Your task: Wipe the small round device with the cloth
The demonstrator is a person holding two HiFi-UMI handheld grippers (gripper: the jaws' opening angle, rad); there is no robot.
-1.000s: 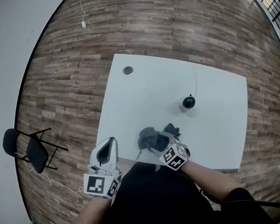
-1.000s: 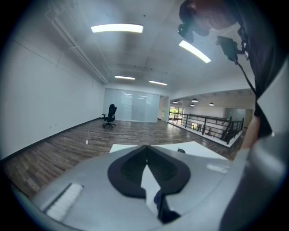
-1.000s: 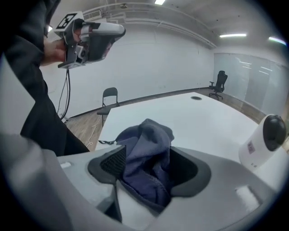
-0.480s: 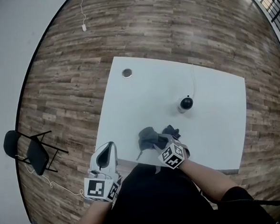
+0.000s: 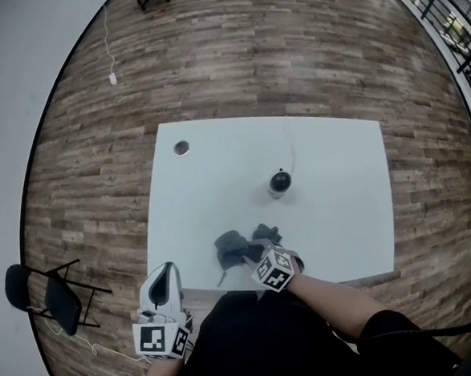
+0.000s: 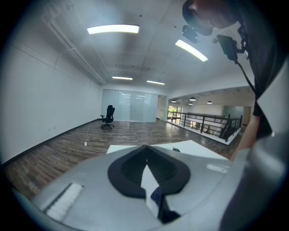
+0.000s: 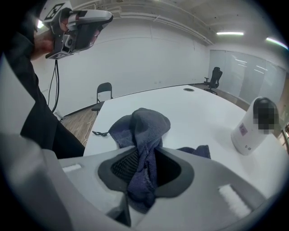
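In the head view, a small round black-and-white device (image 5: 279, 182) is seen near the white desk's (image 5: 210, 169) middle, and a crumpled dark grey cloth (image 5: 233, 246) at its near edge. In the left gripper view, the left gripper (image 6: 146, 147) is seen clenched and empty. In the right gripper view, the cloth is grasped by the right gripper (image 7: 145, 151), whose jaws have just been closing.

I see a white table (image 5: 342, 216) in the middle of the head view, standing on a wooden plank floor (image 5: 250, 53). A bunched grey cloth (image 5: 233, 246) sits near its lower edge. Up and to the right stands the small round device (image 5: 279, 183), its thin cable (image 5: 289, 143) running to the upper edge. A round grommet (image 5: 182, 148) marks the table's upper left corner.
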